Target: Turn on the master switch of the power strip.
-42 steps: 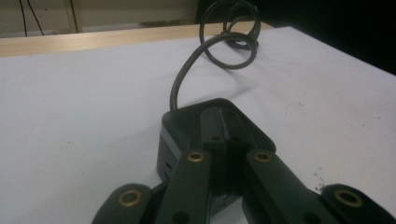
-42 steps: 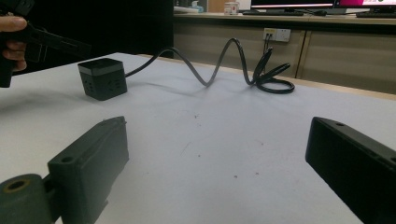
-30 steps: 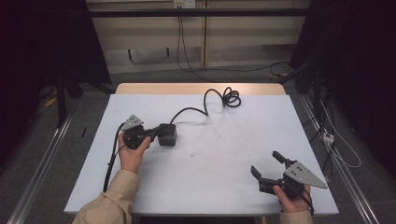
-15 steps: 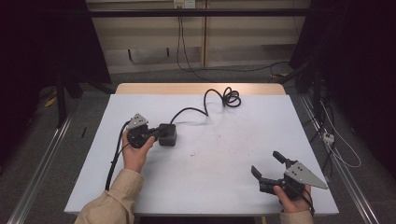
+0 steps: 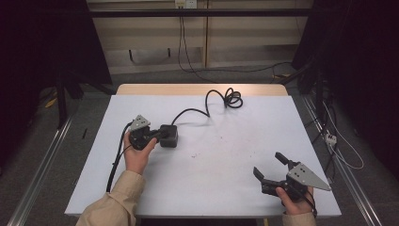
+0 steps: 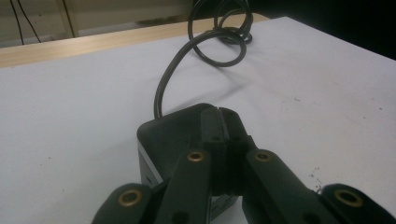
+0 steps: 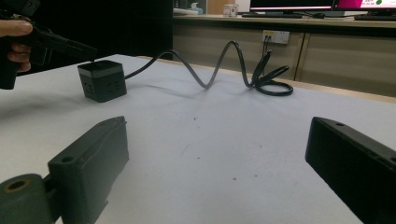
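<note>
A black cube power socket (image 5: 170,137) with a grey band sits left of centre on the white table (image 5: 221,188). Its black cable (image 5: 190,112) runs back to a coil (image 5: 233,99) near the far edge. My left gripper (image 5: 159,135) is shut with nothing between its jaws. In the left gripper view the closed tips (image 6: 219,117) lie over the cube's top (image 6: 163,133). The right gripper view shows the left gripper (image 7: 86,50) reaching the cube (image 7: 102,80) from the left. My right gripper (image 5: 267,164) stands open and empty at the near right; its jaws (image 7: 219,135) frame bare table.
A wooden strip (image 5: 202,89) borders the table's far edge. Beyond it stand a cabinet wall with a wall outlet (image 7: 274,36) and loose cables on the floor (image 5: 226,70). Metal rails (image 5: 42,160) run along both sides of the table.
</note>
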`<state>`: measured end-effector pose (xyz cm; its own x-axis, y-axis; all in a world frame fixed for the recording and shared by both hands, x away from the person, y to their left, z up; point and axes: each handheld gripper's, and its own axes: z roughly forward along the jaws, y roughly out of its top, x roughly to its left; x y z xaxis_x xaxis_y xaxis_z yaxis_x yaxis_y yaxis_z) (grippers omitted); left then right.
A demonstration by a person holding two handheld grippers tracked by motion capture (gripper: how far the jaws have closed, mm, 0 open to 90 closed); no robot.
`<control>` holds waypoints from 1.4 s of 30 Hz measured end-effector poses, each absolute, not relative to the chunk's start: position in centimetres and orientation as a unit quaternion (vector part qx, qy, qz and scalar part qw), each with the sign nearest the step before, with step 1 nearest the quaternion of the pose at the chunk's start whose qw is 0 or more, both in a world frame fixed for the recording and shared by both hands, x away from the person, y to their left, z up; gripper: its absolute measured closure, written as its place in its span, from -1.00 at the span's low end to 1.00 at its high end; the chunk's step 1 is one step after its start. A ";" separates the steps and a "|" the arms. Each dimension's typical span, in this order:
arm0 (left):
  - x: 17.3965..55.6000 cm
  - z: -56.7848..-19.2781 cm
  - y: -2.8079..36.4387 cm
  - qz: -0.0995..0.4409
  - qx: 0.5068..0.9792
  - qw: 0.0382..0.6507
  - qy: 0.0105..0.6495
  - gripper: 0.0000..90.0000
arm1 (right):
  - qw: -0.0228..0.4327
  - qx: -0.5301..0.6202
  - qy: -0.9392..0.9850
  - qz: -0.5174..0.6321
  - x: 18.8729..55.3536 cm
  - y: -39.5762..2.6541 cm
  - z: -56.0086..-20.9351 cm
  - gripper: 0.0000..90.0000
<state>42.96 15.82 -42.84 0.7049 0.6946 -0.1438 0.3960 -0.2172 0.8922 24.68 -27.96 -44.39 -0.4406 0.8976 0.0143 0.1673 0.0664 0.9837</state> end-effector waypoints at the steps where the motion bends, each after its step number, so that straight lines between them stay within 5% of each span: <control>1: 43.0 -42.9 15.8 0.143 0.766 0.516 0.355 1.00 | 0.334 0.411 0.649 0.546 24.7 -27.9 -44.4 -0.88; 42: 42.9 -43.2 15.7 0.159 0.773 0.504 0.350 1.00 | 0.335 0.408 0.651 0.546 24.6 -27.9 -44.3 -0.88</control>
<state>42.93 15.68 -43.15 0.7044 0.7016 -0.1081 0.3816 -0.2459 0.8910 24.63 -27.91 -44.33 -0.4425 0.8967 0.0093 0.1653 0.0713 0.9837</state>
